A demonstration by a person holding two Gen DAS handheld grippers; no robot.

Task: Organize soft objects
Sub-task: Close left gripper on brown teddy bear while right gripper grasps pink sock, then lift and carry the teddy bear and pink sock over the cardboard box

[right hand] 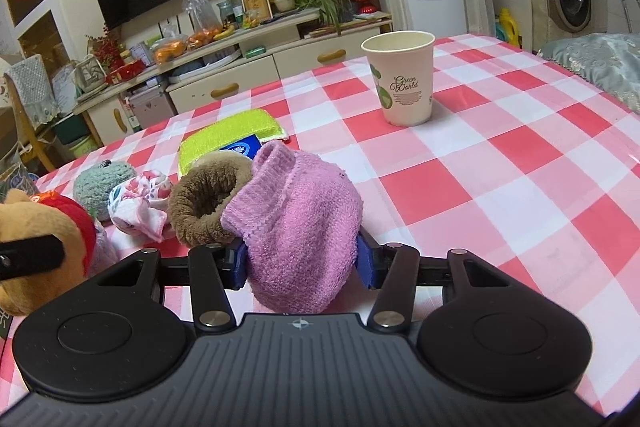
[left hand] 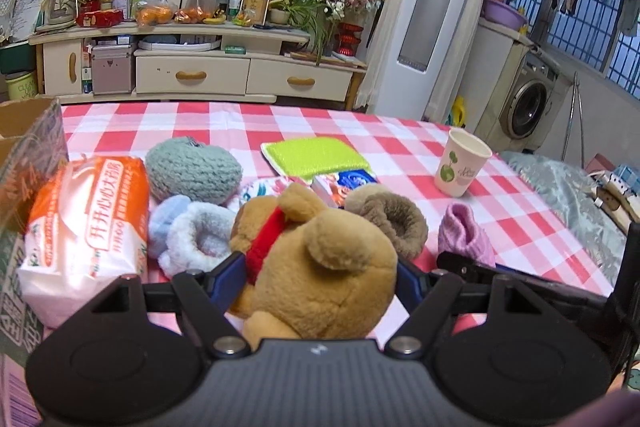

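Note:
My left gripper [left hand: 320,277] is shut on a brown teddy bear [left hand: 320,267] with a red scarf, at the near table edge. My right gripper [right hand: 302,263] is shut on a pink knitted sock [right hand: 300,215], which also shows in the left wrist view [left hand: 466,237]. Around them lie a brown fluffy cuff [right hand: 208,203], a white and blue fluffy slipper [left hand: 192,235], a grey-green knitted ball [left hand: 192,171], a floral cloth [right hand: 138,205] and a lime-green sponge cloth [left hand: 316,157].
An orange tissue pack [left hand: 84,227] lies beside a cardboard box [left hand: 28,151] at the left. A paper cup [right hand: 404,79] stands farther back on the red-checked tablecloth [right hand: 500,167]. A blue packet [left hand: 352,181] lies by the sponge cloth.

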